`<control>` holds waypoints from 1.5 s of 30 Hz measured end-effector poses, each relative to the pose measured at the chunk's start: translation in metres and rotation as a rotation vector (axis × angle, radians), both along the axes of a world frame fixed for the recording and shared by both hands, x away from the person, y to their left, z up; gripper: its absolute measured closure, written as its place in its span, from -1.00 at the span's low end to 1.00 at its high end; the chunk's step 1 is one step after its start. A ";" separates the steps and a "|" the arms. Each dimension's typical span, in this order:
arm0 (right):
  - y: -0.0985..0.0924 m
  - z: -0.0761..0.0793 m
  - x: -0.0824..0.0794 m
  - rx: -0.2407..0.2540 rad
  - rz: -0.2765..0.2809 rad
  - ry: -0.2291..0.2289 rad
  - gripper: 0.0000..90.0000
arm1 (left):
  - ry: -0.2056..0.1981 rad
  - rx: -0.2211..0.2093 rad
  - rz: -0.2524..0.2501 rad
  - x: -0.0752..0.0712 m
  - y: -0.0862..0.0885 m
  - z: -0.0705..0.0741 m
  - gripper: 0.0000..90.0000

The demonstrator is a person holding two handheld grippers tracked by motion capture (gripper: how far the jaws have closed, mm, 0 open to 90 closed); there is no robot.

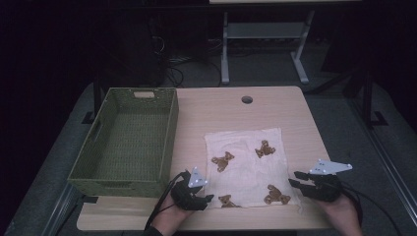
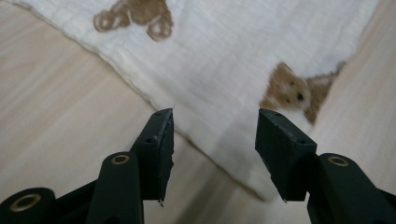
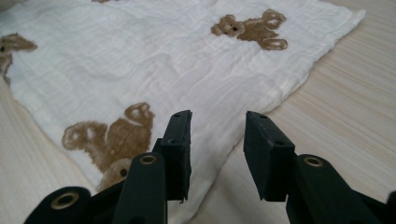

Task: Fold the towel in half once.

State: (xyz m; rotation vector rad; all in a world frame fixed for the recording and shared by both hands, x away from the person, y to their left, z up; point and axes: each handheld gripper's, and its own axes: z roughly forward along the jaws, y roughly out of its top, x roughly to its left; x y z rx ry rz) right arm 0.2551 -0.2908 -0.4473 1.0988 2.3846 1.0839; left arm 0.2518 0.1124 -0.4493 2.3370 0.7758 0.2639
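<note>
White teddy-bear-print muslin cloth (image 1: 248, 164) lies flat, roughly square; both claws, left gripper (image 1: 205, 195) and right gripper (image 1: 294, 179), gape empty at its near corners, green woven basket (image 1: 105, 169) left.

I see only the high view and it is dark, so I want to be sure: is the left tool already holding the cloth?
Observer: No. The left tool is open. The corner of the cloth lies ahead between its jaws, not pinched.
Operator: And the right tool?
Observer: The right tool is open too. The cloth's edge runs under it, and nothing is gripped.
Operator: Is any print close to it?
Observer: Yes, a bear lies just beside one jaw.
</note>
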 end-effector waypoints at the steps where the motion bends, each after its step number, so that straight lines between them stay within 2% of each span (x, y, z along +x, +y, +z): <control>1: 0.000 0.000 0.002 0.002 0.000 0.002 0.35 | -0.001 -0.007 0.003 0.003 -0.001 0.001 0.03; 5: 0.001 0.001 0.010 0.004 -0.006 0.007 0.34 | -0.010 -0.028 0.014 0.012 -0.003 0.004 0.03; 6: 0.003 0.002 0.019 0.002 -0.009 0.010 0.34 | -0.024 -0.038 0.025 0.019 -0.005 0.006 0.03; 14: 0.009 0.009 0.047 -0.001 -0.024 -0.007 0.36 | -0.051 -0.084 0.066 0.050 -0.011 0.010 0.02; 22: 0.014 0.018 0.080 0.001 -0.036 -0.030 0.38 | -0.068 -0.060 0.101 0.078 -0.018 0.007 0.01; 29: 0.013 0.025 0.119 0.021 -0.063 -0.032 0.39 | -0.091 -0.070 0.176 0.110 -0.021 0.008 0.02; 31: 0.012 0.025 0.123 0.017 -0.062 -0.040 0.40 | -0.090 -0.069 0.186 0.114 -0.021 0.008 0.02; 32: 0.012 0.026 0.136 0.011 -0.064 -0.035 0.41 | -0.095 -0.064 0.206 0.124 -0.020 0.007 0.02; 35: 0.011 0.023 0.152 0.002 -0.071 -0.027 0.43 | -0.110 -0.049 0.241 0.138 -0.017 0.006 0.02; 39: 0.005 0.015 0.176 0.003 -0.106 -0.012 0.44 | -0.124 -0.059 0.293 0.155 -0.016 0.004 0.03; 41: 0.003 0.010 0.187 -0.007 -0.119 0.006 0.44 | -0.123 -0.065 0.302 0.159 -0.015 0.003 0.04; 42: 0.002 0.007 0.193 -0.009 -0.126 0.020 0.44 | -0.110 -0.061 0.316 0.167 -0.015 0.000 0.04; 45: 0.001 -0.002 0.201 -0.006 -0.144 0.009 0.46 | -0.110 -0.052 0.324 0.174 -0.016 -0.004 0.05</control>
